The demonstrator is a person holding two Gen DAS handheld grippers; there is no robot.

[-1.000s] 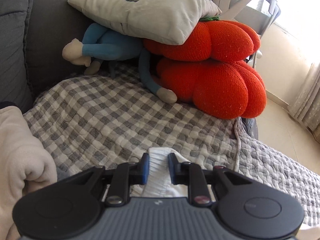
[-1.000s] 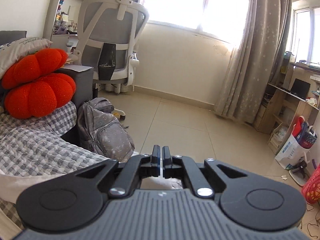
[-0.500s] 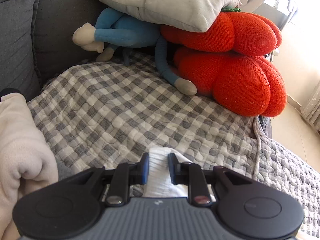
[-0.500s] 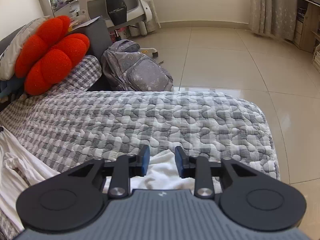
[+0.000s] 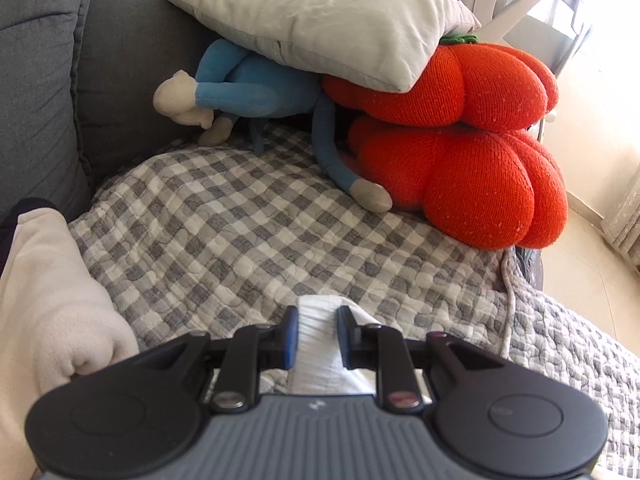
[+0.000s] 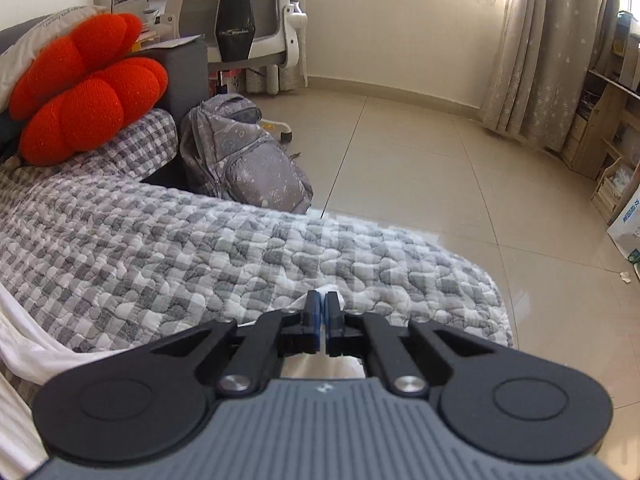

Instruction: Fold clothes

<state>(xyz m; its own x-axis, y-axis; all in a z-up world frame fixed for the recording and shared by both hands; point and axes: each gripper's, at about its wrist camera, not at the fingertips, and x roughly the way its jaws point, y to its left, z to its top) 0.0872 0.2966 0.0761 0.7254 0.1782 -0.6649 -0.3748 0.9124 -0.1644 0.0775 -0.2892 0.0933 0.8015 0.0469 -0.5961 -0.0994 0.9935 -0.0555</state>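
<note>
Meanwhile, on the gray checked quilt (image 5: 248,240), the left gripper (image 5: 317,334) clamps a bunched fold of the white garment (image 5: 318,320), well short of the red pumpkin cushions (image 5: 472,148). Nearer the quilt's floor-side edge, the right gripper (image 6: 322,314) pinches the garment's corner, jaws closed.
</note>
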